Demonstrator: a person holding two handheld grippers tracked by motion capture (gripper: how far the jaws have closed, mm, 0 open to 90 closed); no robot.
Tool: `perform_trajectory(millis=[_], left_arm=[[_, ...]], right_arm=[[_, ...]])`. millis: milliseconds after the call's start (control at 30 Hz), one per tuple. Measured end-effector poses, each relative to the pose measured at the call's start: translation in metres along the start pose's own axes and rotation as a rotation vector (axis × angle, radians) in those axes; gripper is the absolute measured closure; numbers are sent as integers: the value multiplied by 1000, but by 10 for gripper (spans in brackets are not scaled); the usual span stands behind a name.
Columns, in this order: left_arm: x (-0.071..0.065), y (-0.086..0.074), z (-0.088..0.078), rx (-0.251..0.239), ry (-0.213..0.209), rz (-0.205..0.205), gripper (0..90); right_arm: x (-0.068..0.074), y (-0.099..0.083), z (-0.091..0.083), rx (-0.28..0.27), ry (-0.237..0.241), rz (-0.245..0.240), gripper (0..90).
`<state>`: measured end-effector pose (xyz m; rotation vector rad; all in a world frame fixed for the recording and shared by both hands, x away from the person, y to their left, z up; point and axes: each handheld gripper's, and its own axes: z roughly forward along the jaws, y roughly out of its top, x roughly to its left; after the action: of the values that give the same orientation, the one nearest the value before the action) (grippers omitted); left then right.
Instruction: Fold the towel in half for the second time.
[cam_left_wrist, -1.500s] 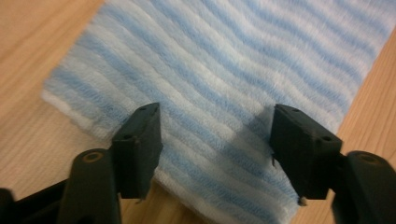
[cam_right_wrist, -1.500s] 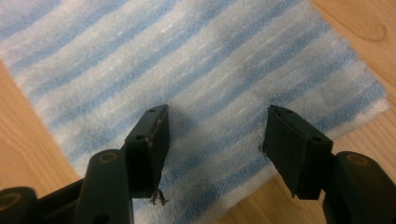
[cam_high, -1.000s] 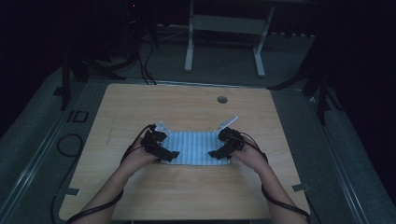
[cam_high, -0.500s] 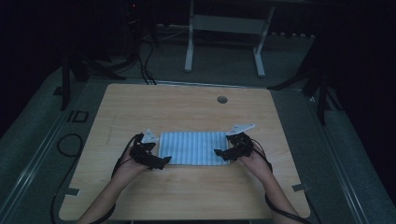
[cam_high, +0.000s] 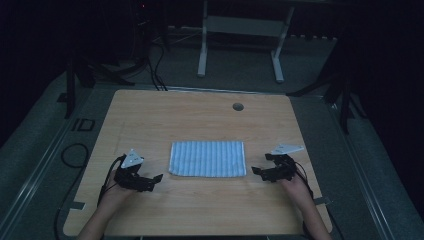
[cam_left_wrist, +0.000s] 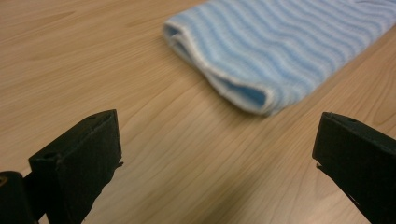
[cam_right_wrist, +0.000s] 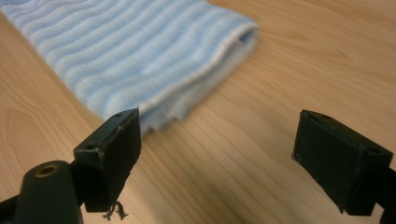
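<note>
High view, cloth: a folded blue-and-white striped cloth (cam_high: 208, 159) lies flat near the middle of the wooden bench (cam_high: 200, 115), its long axis running left to right.
High view, left claw: the left claw (cam_high: 151, 181) rests on the bench just off the cloth's near-left corner, apart from it, jaws pointing right toward the cloth.
High view, right claw: the right claw (cam_high: 260, 173) sits just off the cloth's near-right corner, apart from it, jaws pointing left toward the cloth.
High view, key relation: the cloth lies between the two claws; each is about equally near its own short edge, so neither hand has the clear advantage.
Left claw view: the jaws stand wide apart and empty over bare wood; the cloth's (cam_left_wrist: 280, 51) folded end lies ahead and slightly right, its layered edge facing the claw.
Right claw view: the jaws are spread and hold nothing; the cloth (cam_right_wrist: 130, 56) lies ahead and to the left, its open layered corner just beyond the left jaw.
Judgement: either claw would need a short advance inward along the cloth's long axis to take a corner.
</note>
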<state>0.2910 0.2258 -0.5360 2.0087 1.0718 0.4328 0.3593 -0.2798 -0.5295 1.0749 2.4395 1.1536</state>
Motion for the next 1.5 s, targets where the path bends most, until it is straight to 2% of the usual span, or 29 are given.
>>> perform_trajectory(millis=[233,267,300,400,433,533,600,667,733,833,867,900,933,1000,1067,1200,1367,1500], left_arm=[[7,-16,-7,9,24,-38,14],[9,-23,-10,2,38,-51,14],[10,-25,-12,-6,47,-57,14],[12,-32,-18,-40,69,-88,14],[13,-35,-20,-47,75,-101,14],[15,-39,-26,-56,82,-123,14],[16,-42,-29,-64,92,-132,14],[16,-45,-31,-76,85,-159,14],[16,-47,-34,-85,98,-156,14],[16,-49,-35,-84,119,-148,14],[18,-51,-37,-95,139,-160,14],[19,-52,-38,-102,142,-163,14],[20,-53,-39,-111,146,-167,14],[21,-53,-39,-124,148,-174,15],[21,-53,-39,-123,143,-177,14],[20,-55,-38,-119,151,-173,15],[21,-55,-42,-157,160,-186,14],[22,-57,-42,-161,162,-200,15]], right_arm=[[-14,-25,-19,-31,-59,51,140],[-15,-28,-22,-38,-69,59,139],[-20,-38,-28,-63,-117,76,138],[-24,-49,-35,-94,-176,112,137],[-25,-52,-37,-107,-182,130,136],[-25,-58,-45,-131,-237,148,136],[-24,-61,-50,-144,-261,159,136],[-23,-64,-53,-153,-280,175,136],[-21,-68,-55,-140,-320,195,137],[-19,-72,-56,-150,-341,212,137],[-18,-74,-56,-149,-350,216,136],[-18,-76,-57,-142,-378,216,133],[-19,-77,-57,-157,-391,221,134],[-21,-78,-59,-167,-393,233,133],[-22,-80,-59,-174,-405,226,135],[-25,-82,-61,-201,-386,236,136],[-28,-83,-66,-241,-382,252,136],[-30,-84,-66,-226,-381,261,137]])
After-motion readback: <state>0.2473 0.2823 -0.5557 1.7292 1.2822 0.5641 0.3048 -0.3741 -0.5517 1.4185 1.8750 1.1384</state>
